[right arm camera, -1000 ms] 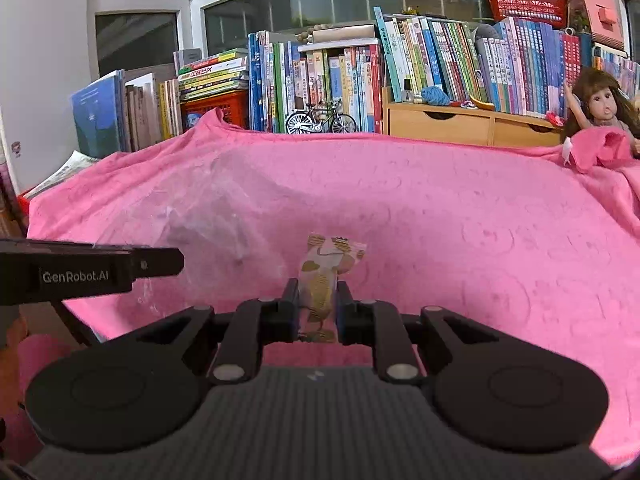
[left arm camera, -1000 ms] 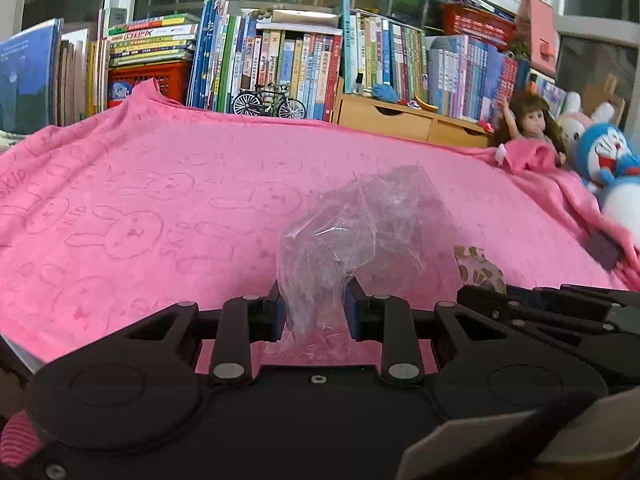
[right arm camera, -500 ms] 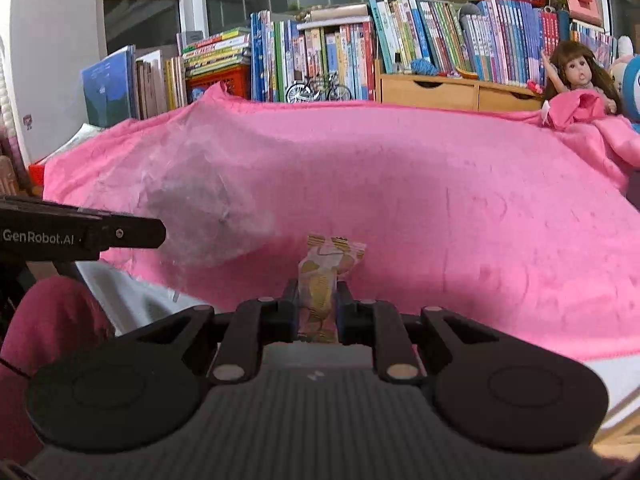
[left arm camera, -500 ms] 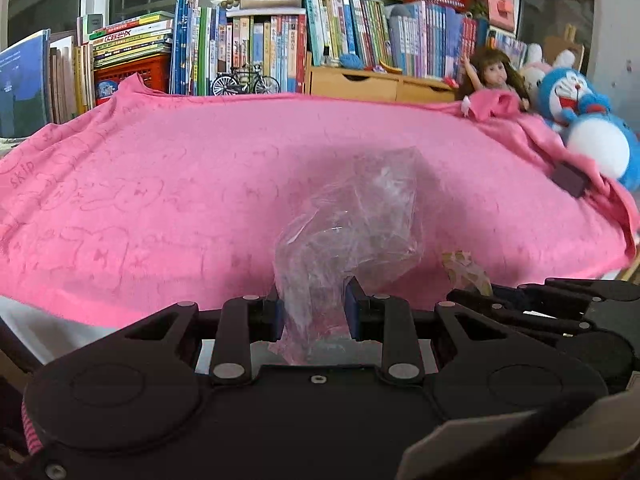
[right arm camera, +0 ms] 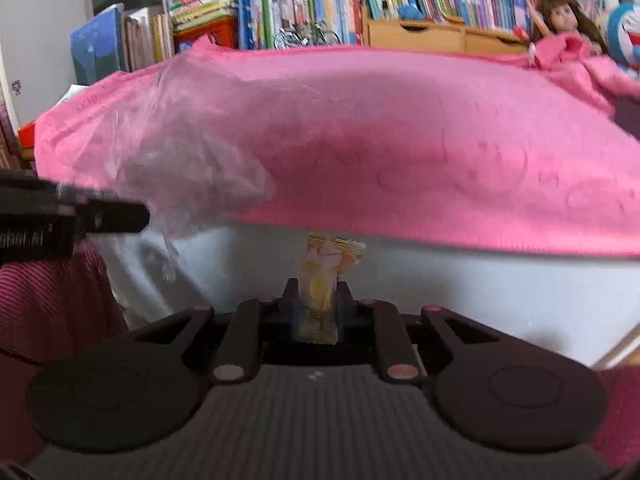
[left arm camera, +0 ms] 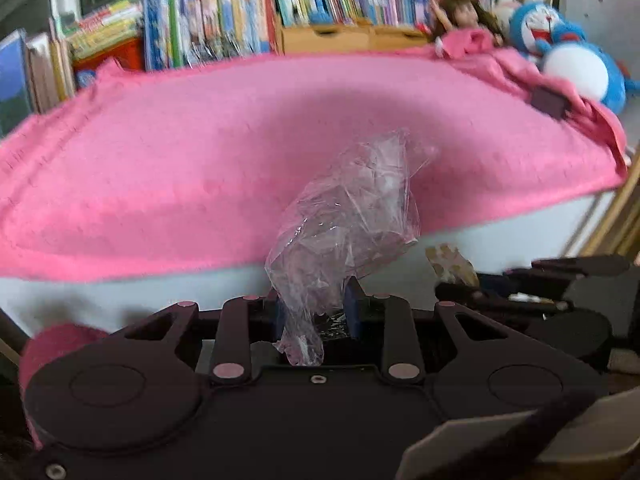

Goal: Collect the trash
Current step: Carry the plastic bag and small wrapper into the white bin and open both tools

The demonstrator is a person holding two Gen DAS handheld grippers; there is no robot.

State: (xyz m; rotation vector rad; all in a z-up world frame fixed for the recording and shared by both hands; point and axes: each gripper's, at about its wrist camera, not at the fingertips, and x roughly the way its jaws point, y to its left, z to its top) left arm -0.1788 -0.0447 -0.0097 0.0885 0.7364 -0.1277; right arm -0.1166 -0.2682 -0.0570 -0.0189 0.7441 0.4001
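My left gripper (left arm camera: 314,304) is shut on a crumpled clear plastic bag (left arm camera: 352,216), which sticks up and forward from between its fingers. The right gripper (right arm camera: 318,300) is shut on a small yellow-and-white snack wrapper (right arm camera: 322,280), held upright. From the left wrist view that wrapper (left arm camera: 450,264) shows at the lower right, above the other gripper's black body. In the right wrist view the plastic bag (right arm camera: 180,168) hangs at the left, beyond the other gripper's black finger (right arm camera: 80,216). Both grippers are held off the front edge of the bed.
A pink blanket (left arm camera: 240,152) covers a bed with a white side (right arm camera: 480,288). Behind it stand rows of books (right arm camera: 312,4), a wooden drawer box (right arm camera: 416,34), a doll (right arm camera: 560,20) and a blue plush toy (left arm camera: 572,56). A small dark block (left arm camera: 550,102) lies at the blanket's right end.
Both grippers have pulled back and lower from the blanket, carrying the bag and the wrapper; the bed's white side now shows below the pink edge.
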